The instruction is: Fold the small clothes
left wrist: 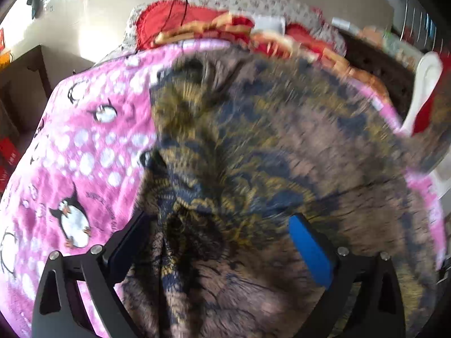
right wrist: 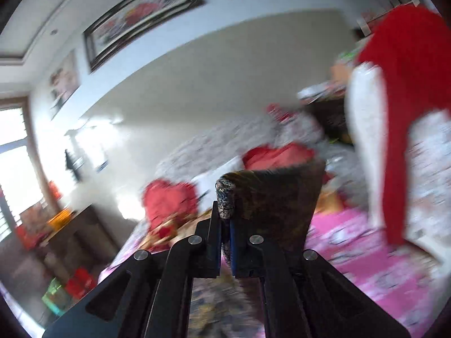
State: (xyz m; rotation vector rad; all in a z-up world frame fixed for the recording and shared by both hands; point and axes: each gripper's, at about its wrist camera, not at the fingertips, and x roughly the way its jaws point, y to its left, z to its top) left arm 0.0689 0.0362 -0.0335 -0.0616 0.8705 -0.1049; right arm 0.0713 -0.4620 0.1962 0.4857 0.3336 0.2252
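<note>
A brown garment [left wrist: 282, 146] with a dark blue and yellow pattern lies spread over a pink penguin blanket [left wrist: 84, 146] on the bed. My left gripper [left wrist: 220, 242] is open just above its near part, the jaws wide apart with cloth between and below them. My right gripper [right wrist: 225, 225] is shut on an edge of the same garment [right wrist: 270, 197] and holds it lifted above the bed, the cloth standing up past the fingertips. Both views are motion-blurred.
Red pillows [left wrist: 180, 19] and folded orange-red bedding [left wrist: 225, 28] lie at the head of the bed. A white chair [left wrist: 422, 84] draped with red cloth [right wrist: 406, 84] stands at the right. A dark wooden desk [right wrist: 64, 231] stands at the left.
</note>
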